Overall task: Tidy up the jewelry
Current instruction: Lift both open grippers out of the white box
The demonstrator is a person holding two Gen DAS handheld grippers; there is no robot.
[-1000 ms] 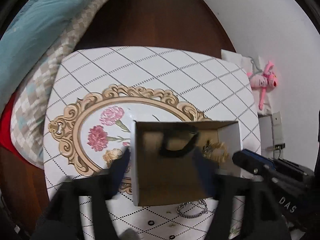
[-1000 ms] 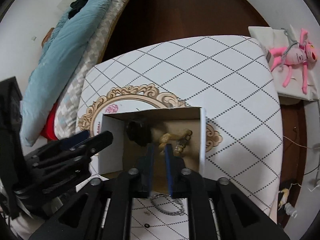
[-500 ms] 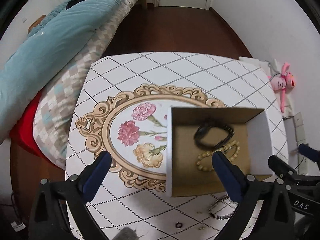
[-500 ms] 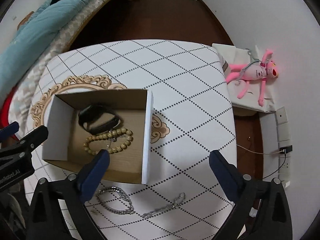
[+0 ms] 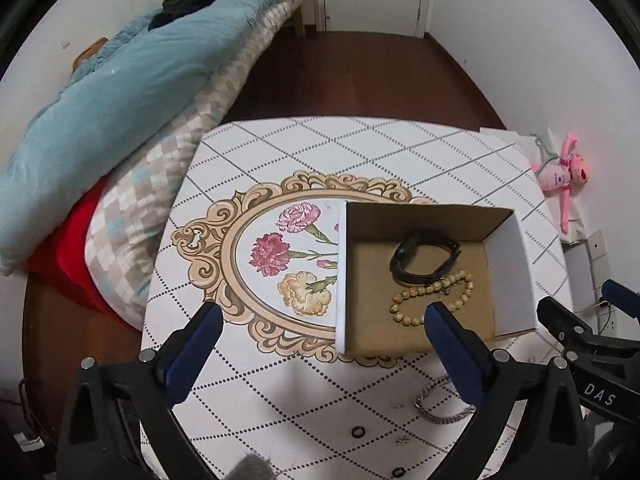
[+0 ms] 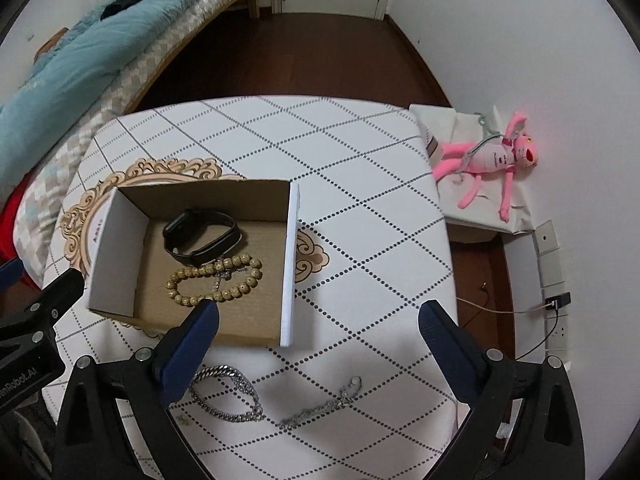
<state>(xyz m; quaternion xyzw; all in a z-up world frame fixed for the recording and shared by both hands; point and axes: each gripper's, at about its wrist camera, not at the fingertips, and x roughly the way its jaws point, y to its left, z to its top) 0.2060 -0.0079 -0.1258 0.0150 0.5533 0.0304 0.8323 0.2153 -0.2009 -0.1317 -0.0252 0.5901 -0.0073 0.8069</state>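
Both grippers were spread wide, holding nothing: left gripper (image 5: 324, 320), right gripper (image 6: 318, 318). Cardboard box (image 6: 120, 256) sat center-left in the right wrist frame, with black watch band (image 6: 202, 236) and beaded bracelet (image 6: 214, 282) touching inside it. Silver chain (image 6: 226, 394) and thinner chain (image 6: 320, 404) lay on the tablecloth (image 6: 360, 200), lower center, outside the box.
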